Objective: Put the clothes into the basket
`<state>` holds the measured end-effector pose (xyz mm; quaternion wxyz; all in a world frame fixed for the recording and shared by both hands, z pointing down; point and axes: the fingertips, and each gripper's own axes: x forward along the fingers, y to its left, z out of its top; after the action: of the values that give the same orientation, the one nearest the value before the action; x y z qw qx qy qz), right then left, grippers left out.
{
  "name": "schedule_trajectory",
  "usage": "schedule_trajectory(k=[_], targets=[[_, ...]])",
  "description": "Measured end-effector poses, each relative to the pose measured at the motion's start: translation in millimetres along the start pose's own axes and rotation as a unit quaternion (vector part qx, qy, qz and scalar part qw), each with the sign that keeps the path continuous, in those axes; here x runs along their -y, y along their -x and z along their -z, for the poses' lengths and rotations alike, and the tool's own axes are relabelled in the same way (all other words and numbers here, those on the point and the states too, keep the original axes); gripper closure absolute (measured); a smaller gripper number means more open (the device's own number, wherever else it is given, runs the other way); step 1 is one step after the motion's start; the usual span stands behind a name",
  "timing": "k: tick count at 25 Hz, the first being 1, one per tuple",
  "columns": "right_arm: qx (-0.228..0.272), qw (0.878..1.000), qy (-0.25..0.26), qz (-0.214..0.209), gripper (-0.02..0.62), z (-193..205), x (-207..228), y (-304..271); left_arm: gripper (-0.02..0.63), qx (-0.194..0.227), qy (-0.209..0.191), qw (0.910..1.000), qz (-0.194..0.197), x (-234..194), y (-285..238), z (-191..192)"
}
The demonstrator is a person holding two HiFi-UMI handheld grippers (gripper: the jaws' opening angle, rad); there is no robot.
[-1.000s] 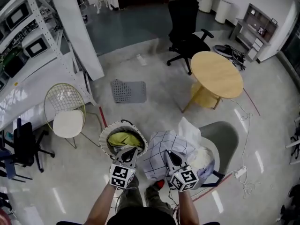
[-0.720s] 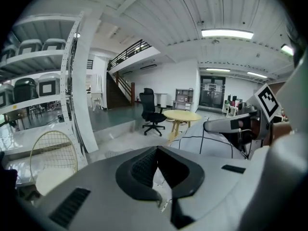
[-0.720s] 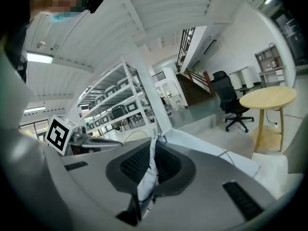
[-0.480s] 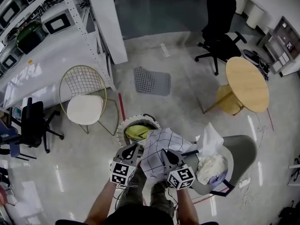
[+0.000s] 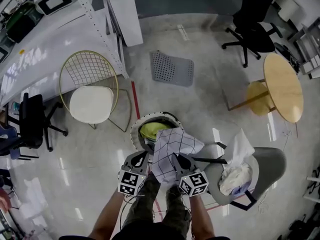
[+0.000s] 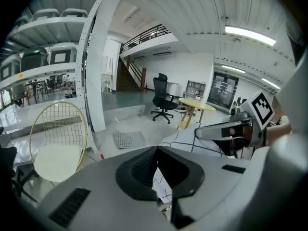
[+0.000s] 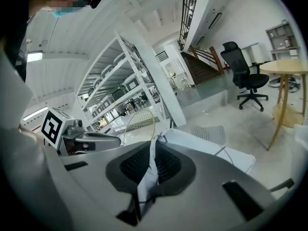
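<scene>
Left tool: clamped on the checked cloth.
Right tool: clamped on the same cloth.
Basket: 12 o'clock from both tools, cloth overhanging its near rim; left tool nearer.

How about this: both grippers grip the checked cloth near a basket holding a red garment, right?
No: the head view shows the garment in the basket is yellow-green, not red. The left gripper and right gripper do grip the checked cloth near it.

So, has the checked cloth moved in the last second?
Yes. The checked cloth has shifted left, away from the grey chair and partly over the basket.
</scene>
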<state>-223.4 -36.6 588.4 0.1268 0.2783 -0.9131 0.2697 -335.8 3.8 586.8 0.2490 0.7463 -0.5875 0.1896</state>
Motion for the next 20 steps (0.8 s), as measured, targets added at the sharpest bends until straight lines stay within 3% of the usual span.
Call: schedule_trajectory(k=[20], targets=[[-0.107, 0.994, -0.034, 0.013, 0.557, 150, 82, -124, 0.6, -0.061, 0.059, 0.9964, 0.006, -62, -93, 116]])
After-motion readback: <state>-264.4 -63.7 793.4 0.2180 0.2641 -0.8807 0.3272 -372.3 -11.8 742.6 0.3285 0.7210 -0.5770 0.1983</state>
